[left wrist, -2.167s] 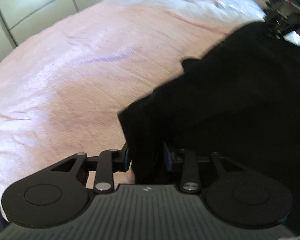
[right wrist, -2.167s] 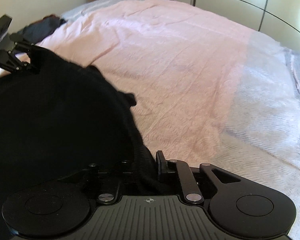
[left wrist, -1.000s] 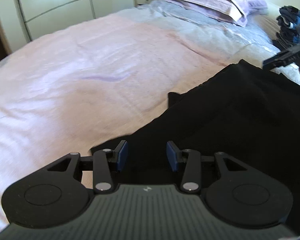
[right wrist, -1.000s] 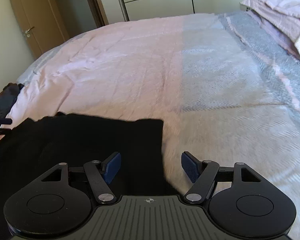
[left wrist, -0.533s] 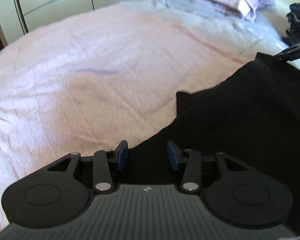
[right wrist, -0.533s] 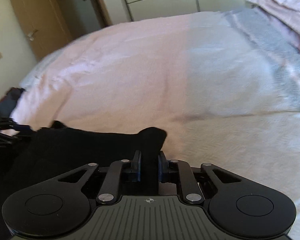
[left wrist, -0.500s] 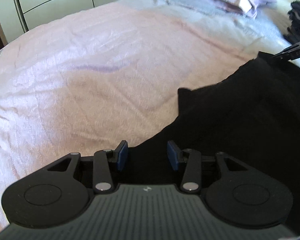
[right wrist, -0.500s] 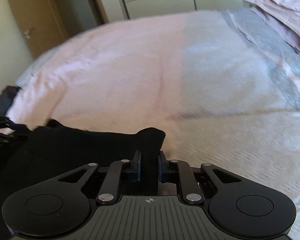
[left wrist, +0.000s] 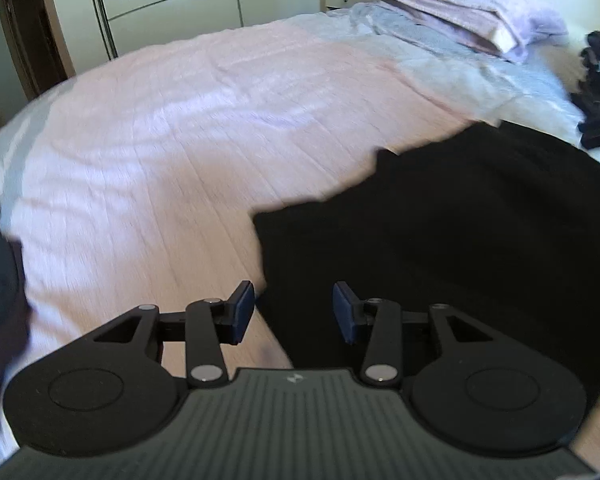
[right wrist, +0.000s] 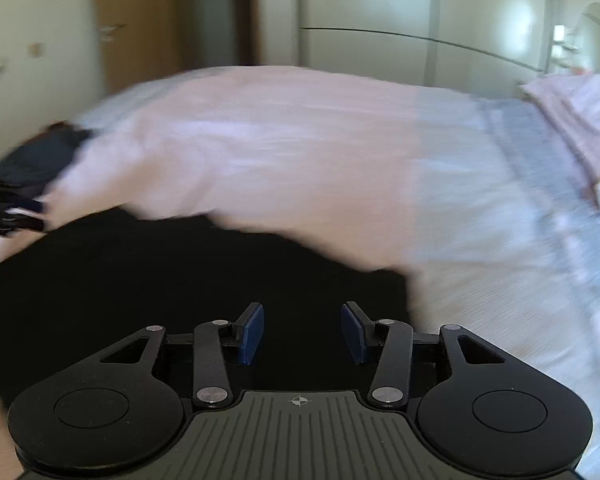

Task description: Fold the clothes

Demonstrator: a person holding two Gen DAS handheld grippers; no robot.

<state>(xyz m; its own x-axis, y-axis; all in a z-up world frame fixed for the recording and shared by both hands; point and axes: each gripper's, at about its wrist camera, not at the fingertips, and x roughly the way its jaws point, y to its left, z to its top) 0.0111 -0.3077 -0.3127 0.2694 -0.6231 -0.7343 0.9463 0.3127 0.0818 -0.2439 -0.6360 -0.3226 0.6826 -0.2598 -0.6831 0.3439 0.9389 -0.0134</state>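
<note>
A black garment (left wrist: 460,232) lies spread flat on the pink bedspread (left wrist: 188,128) of a made bed, near the edge where I work the rig; my left hand-held gripper (left wrist: 294,312) hangs just above its near left edge, fingers parted wide with nothing between the blue pads (left wrist: 244,312); my right hand-held gripper (right wrist: 302,334) is likewise spread apart and empty, poised over the dark cloth, which fills the lower left of the right wrist view (right wrist: 160,280); that view is streaked with blur, so whether the pads touch the fabric I cannot tell. From the left wrist view the garment shows a stepped outline with a small tab jutting at its far edge, which I take for a piece laid out, perhaps with one fold already in it; its exact make is lost in the blackness. I judge the folding to be at an early or middle stage; further folds and a final tidy appear to be left. Pillows (left wrist: 460,20) sit at the head of the bed; a dark heap of other clothing (left wrist: 598,92) waits near the right edge; wardrobe doors (right wrist: 420,20) close the background.
</note>
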